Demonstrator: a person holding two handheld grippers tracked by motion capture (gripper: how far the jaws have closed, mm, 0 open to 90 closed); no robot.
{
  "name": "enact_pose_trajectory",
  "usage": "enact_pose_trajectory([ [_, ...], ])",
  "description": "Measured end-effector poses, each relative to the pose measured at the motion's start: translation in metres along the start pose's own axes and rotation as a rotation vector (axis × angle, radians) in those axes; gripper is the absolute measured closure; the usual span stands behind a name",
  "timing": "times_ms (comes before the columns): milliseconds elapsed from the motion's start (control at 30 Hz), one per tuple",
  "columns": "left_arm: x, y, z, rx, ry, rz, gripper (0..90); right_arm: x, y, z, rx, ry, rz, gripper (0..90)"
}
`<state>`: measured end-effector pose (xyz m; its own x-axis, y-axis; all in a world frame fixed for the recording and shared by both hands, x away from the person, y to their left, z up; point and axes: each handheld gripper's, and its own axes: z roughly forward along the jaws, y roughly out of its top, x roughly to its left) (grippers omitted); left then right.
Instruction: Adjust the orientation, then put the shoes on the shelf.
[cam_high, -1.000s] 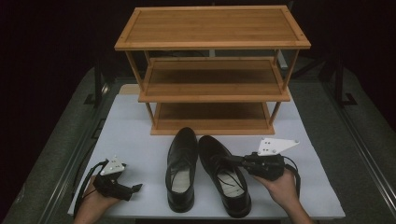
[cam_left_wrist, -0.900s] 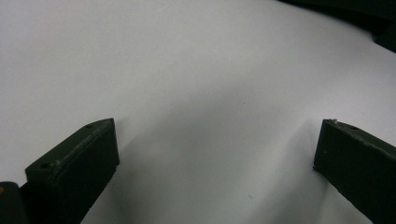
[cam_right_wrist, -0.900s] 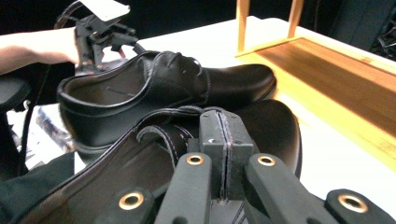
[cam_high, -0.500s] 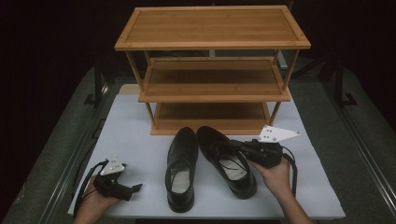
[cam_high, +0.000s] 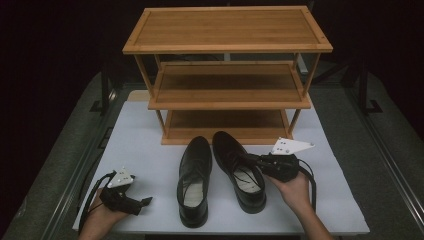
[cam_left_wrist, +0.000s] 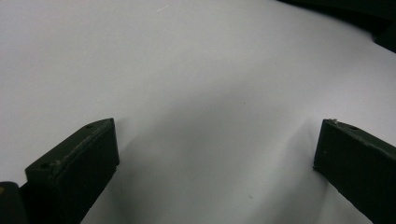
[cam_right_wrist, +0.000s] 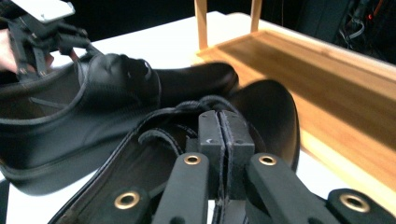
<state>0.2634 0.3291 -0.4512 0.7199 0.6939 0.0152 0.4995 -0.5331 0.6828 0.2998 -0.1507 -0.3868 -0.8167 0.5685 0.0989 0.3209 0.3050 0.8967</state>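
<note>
Right gripper (cam_high: 259, 161) has its fingers pinching the collar edge of the right dress shoe (cam_high: 239, 170), which sits just in front of the bamboo shoe rack (cam_high: 227, 75), beside the left shoe (cam_high: 194, 180). Left gripper (cam_high: 142, 202) idles w/ fingers spread over the white worktop (cam_high: 330, 200). Best lift toe-first, level, into the bottom shelf (cam_high: 225, 120); the grip's thin, so go slow.

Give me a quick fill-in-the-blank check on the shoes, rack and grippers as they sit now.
1. The right gripper is shut on the rim of the ____ shoe.
2. The left gripper rests on the white mat with its jaws ____.
3. The wooden rack has ____ shelves.

Missing words: right; open; three
</note>
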Motion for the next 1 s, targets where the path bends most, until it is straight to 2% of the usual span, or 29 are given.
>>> enact_pose_trajectory([
  [100,0.000,0.000,0.000,-0.001,0.000,-0.001,0.0,-0.003,-0.003,-0.005,0.004,0.007,0.028,82.6],
  [267,0.000,0.001,0.000,-0.004,-0.004,-0.009,0.0,-0.003,-0.003,-0.007,0.041,-0.013,0.015,63.0],
  [300,0.001,0.001,-0.001,-0.004,-0.007,-0.014,0.0,-0.003,-0.002,-0.008,0.041,-0.015,0.015,61.8],
  [400,0.001,0.004,-0.003,-0.035,-0.053,-0.053,0.4,-0.003,0.000,-0.012,0.042,-0.019,0.019,54.4],
  [500,-0.002,0.010,-0.006,-0.048,-0.060,-0.046,0.7,-0.004,0.003,-0.015,0.045,-0.027,0.022,48.8],
  [700,-0.011,0.032,-0.012,-0.088,-0.086,-0.042,0.7,-0.006,0.006,-0.017,0.052,-0.050,0.023,38.2],
  [933,-0.024,0.062,-0.019,-0.143,-0.140,-0.012,0.8,-0.008,0.008,-0.020,0.054,-0.034,0.025,36.3],
  [1000,-0.024,0.068,-0.022,-0.169,-0.156,-0.013,7.1,-0.010,0.009,-0.020,0.053,-0.028,0.027,36.2],
])
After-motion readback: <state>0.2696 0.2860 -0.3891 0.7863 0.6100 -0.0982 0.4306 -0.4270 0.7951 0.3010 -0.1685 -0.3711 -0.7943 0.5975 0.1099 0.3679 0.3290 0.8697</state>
